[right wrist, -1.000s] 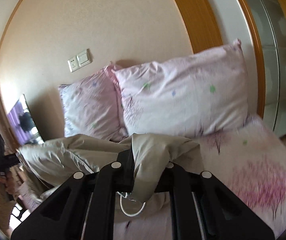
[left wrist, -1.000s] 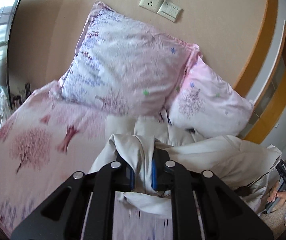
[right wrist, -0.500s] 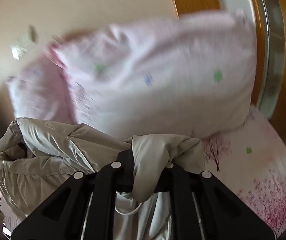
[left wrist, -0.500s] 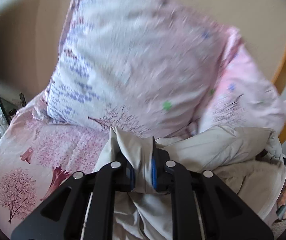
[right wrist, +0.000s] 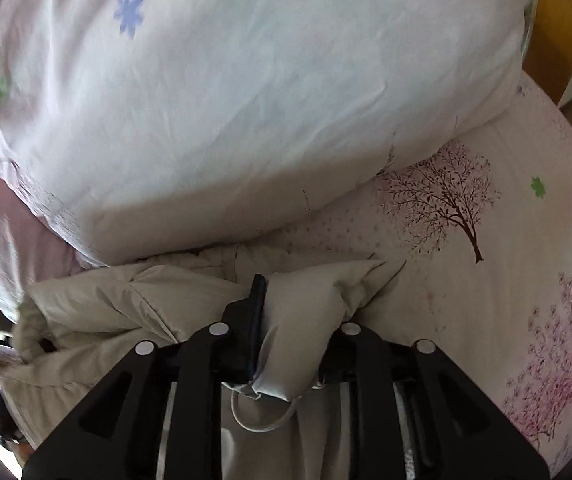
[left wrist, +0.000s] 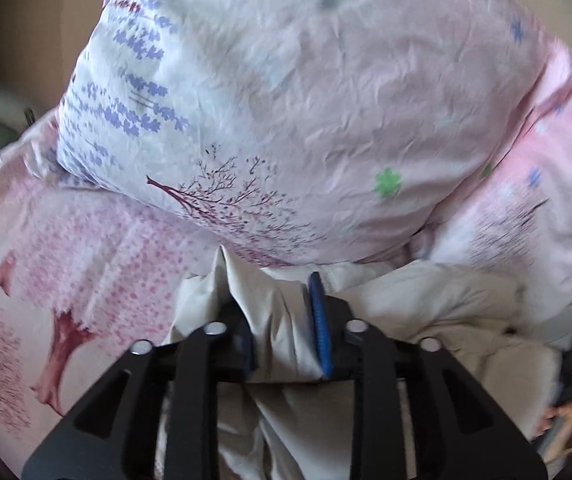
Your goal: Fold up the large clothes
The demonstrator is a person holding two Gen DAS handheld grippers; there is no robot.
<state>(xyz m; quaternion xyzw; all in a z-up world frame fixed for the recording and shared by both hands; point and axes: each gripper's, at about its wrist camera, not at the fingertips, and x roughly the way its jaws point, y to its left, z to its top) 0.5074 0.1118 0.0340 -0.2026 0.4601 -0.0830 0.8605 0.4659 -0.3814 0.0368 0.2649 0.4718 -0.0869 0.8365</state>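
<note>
A large beige padded jacket (left wrist: pixel 425 300) lies bunched on the bed just in front of the pillows; it also shows in the right wrist view (right wrist: pixel 126 300). My left gripper (left wrist: pixel 282 320) is shut on a fold of the jacket's fabric, with the blue pad (left wrist: pixel 319 320) pressed against it. My right gripper (right wrist: pixel 297 320) is shut on another puffy fold of the jacket, with a white cord loop (right wrist: pixel 262 420) hanging below it. Both grippers are low over the bed, close to the pillows.
Two pink and white printed pillows (left wrist: pixel 305 100) (right wrist: pixel 226 100) stand against the headboard right ahead. The bed sheet (right wrist: pixel 505 260) with a tree print stretches to the right, and to the left (left wrist: pixel 66 280) in the left wrist view. A wooden frame (right wrist: pixel 557 32) is at the far right.
Both grippers have carried the jacket forward and down toward the pillows, which now fill both views. The wall and sockets have gone out of sight. Both stay shut on the fabric.
</note>
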